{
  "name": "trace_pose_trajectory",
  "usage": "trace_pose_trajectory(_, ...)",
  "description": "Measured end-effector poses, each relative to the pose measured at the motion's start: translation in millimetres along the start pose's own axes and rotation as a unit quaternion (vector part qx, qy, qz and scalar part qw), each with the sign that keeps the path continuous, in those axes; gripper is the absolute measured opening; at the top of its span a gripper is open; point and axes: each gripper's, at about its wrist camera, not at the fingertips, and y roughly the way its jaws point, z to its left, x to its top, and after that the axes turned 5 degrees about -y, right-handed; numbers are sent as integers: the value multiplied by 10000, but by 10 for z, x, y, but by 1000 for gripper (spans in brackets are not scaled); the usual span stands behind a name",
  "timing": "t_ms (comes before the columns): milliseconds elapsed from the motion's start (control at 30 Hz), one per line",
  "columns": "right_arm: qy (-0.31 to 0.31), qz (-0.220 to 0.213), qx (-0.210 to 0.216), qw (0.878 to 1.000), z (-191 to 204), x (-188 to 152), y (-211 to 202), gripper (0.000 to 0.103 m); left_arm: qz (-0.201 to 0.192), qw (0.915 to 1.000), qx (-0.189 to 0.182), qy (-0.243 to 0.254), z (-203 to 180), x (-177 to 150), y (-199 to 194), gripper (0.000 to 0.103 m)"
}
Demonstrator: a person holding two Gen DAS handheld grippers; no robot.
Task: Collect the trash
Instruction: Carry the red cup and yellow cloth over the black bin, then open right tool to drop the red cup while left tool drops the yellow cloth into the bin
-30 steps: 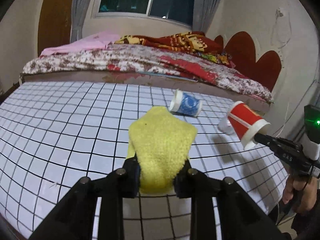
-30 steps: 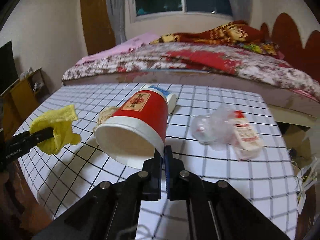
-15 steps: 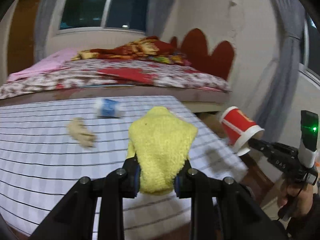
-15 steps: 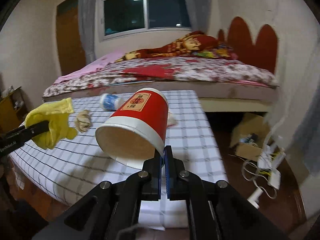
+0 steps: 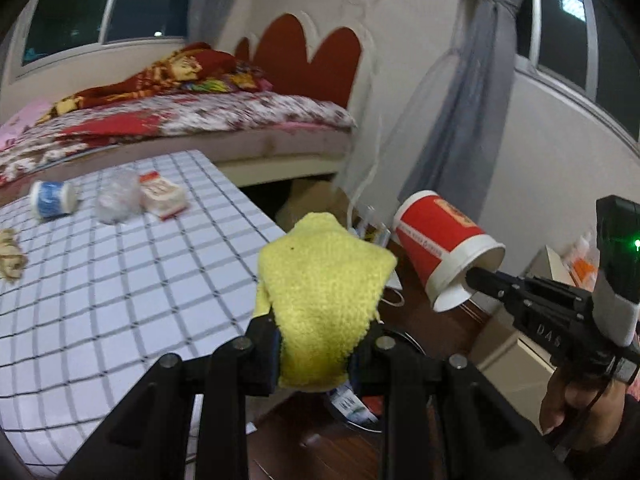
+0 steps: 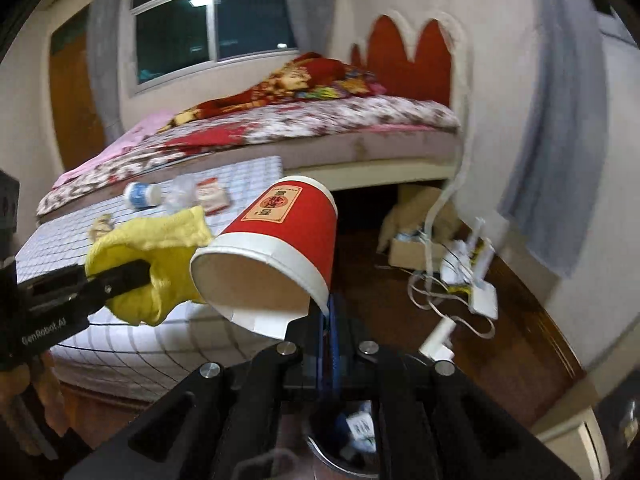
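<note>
My left gripper (image 5: 314, 344) is shut on a yellow cloth (image 5: 324, 292), held in the air past the table's right edge; the cloth also shows in the right wrist view (image 6: 152, 248). My right gripper (image 6: 329, 312) is shut on the rim of a red paper cup (image 6: 280, 240), mouth towards the camera; the cup shows in the left wrist view (image 5: 440, 244) to the right of the cloth. A trash bin (image 6: 352, 440) with scraps inside lies below the right gripper, mostly hidden.
The checkered table (image 5: 120, 280) holds a blue-white cup (image 5: 52, 200), a clear plastic wad (image 5: 118, 200), a red-white packet (image 5: 162, 196) and a beige scrap (image 5: 10, 254). A bed (image 6: 300, 128) stands behind. Cables and a cardboard box (image 6: 412, 248) lie on the floor.
Both grippers have swung right, off the table and over the floor, still holding the cloth and the cup. The trash bin has come into view below.
</note>
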Motion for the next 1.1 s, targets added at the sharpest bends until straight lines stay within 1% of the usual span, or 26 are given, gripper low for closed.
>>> trace_pose_trajectory(133, 277, 109, -207, 9993, -299, -203, -60, 3, 109, 9998, -70, 118, -246, -132, 107, 26)
trace_pose_trajectory(233, 389, 200, -300, 9986, -419, -339, -60, 3, 223, 9995, -121, 204, -389, -223, 218, 26)
trace_pose_trajectory(400, 529, 378, -376, 9972, -610, -551, -27, 3, 516, 9979, -237, 301, -607, -432, 425, 26)
trace_pose_trajectory(533, 601, 544, -377, 9960, -725, -714, 38, 3, 684, 9966, -255, 369, -711, -534, 556, 26)
trace_pose_trajectory(700, 639, 837, -375, 9937, -821, -898, 225, 3, 924, 9951, -201, 278, -761, -668, 782, 26)
trace_pose_trajectory(800, 672, 1090, -338, 9912, -885, -1001, 403, 3, 1059, 9939, -163, 245, -792, -753, 900, 26)
trace_pose_trajectory(900, 681, 1294, -307, 9888, -929, -1094, 559, 3, 1244, 9919, -134, 199, -818, -839, 1051, 26)
trace_pose_trajectory(1000, 699, 1450, -273, 9866, -976, -1171, 700, 3, 1346, 9906, -115, 198, -838, -873, 1169, 27)
trace_pose_trajectory(1067, 709, 1565, -208, 9849, -1017, -1224, 803, 4, 1370, 9904, -113, 150, -836, -895, 1251, 32)
trace_pose_trajectory(1100, 678, 1634, -159, 9841, -1020, -1246, 863, 4, 1375, 9904, -113, 78, -816, -911, 1285, 44)
